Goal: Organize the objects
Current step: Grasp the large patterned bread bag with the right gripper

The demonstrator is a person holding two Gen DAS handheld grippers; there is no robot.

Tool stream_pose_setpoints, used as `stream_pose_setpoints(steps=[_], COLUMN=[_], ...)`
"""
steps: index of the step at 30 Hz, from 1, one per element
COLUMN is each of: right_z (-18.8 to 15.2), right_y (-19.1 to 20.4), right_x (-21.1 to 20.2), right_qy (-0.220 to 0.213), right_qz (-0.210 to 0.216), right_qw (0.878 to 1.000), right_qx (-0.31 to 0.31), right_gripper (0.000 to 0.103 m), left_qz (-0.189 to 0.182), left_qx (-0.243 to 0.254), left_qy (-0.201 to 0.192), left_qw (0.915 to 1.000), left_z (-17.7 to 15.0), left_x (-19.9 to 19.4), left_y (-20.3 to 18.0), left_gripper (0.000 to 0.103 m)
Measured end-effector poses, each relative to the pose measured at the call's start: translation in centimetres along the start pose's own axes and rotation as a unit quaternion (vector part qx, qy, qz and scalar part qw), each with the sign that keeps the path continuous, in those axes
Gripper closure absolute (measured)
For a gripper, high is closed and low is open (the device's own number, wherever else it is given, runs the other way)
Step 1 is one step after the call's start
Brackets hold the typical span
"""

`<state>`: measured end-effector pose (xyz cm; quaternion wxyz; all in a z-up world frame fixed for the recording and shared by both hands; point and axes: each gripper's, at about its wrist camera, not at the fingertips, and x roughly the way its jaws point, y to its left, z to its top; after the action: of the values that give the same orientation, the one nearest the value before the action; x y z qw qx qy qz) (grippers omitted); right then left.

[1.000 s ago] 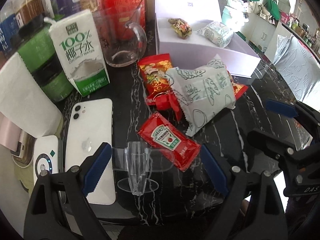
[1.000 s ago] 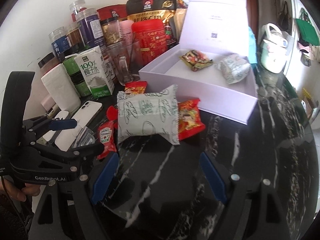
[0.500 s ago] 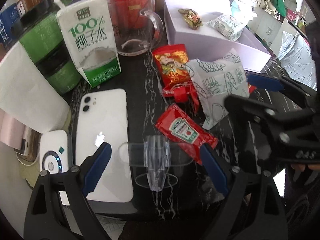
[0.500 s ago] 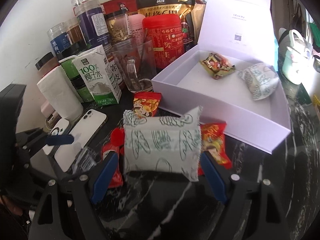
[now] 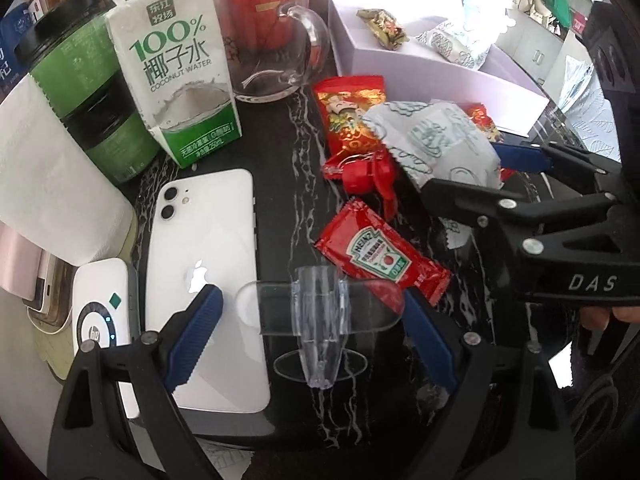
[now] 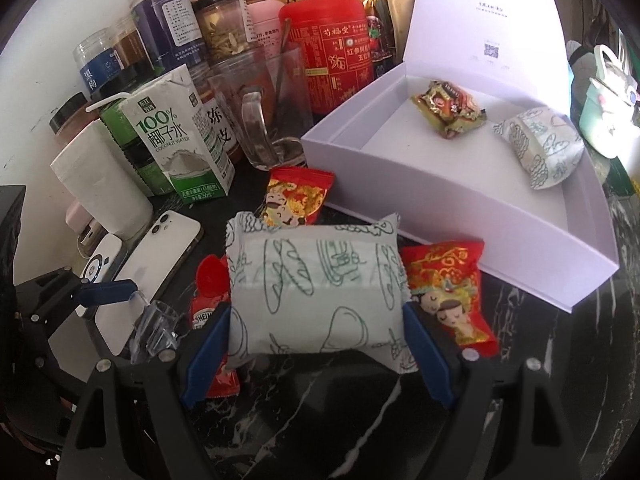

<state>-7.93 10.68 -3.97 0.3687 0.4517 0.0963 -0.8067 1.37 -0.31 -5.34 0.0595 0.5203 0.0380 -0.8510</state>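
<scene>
My right tongs (image 6: 316,344) stand wide apart with the pale green-printed snack packet (image 6: 316,292) between the blue pads; I cannot tell whether the pads touch its ends, and it lies on the black marbled bench (image 6: 520,400), not lifted. Its long axis runs across my view, pad to pad, crimped ends pointing left and right. It overlaps a red snack packet (image 6: 448,292) on its right and another red packet (image 6: 294,200) behind it. Just beyond them runs the near wall of the open white box (image 6: 460,224), lid up, holding a brown-gold sweet (image 6: 448,110) and a second pale packet (image 6: 540,146). The box floor between the two is bare, and the bench on the near right is open.

My left tongs (image 5: 312,328) are also apart, hovering over a clear plastic piece (image 5: 320,312) beside the ketchup sachet (image 5: 380,256), which lies slantwise. The white phone (image 5: 208,264) lies lengthwise under the left pad. The left side is crowded: coconut water carton (image 5: 176,84), glass mug (image 5: 276,40), paper roll (image 5: 48,176), and jars (image 6: 160,32) along the wall.
</scene>
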Motion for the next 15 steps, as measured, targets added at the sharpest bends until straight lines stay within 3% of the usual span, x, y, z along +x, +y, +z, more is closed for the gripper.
stream_pose_setpoints(steps=[3,5,9,15], right_z=[-0.09,-0.29,-0.63,-0.73], right_y=[0.07,0.1,0.2,0.3], right_x=[-0.05,-0.13,-0.3,-0.64], right_qy=[-0.006,-0.012,-0.02,-0.028], right_qz=[0.006,0.016,0.027,0.034], right_qw=[1.0,1.0,0.999,0.999], right_qx=[0.001,0.003,0.002,-0.001], right_gripper=[0.019,0.024,0.034,0.04], left_qz=[-0.011,-0.011,-0.02,-0.034], left_qx=[-0.003,-0.004,-0.007,-0.01], left_qy=[-0.012,-0.022,-0.032,-0.033], left_qw=[0.9999,0.9997,0.9993,0.9988], left_z=[-0.07,-0.16,-0.2,-0.23], left_x=[-0.12,-0.28,-0.46,-0.69], left_y=[-0.02,-0.01,0.1,0.06], left_gripper=[0.014,0.024,0.024,0.024])
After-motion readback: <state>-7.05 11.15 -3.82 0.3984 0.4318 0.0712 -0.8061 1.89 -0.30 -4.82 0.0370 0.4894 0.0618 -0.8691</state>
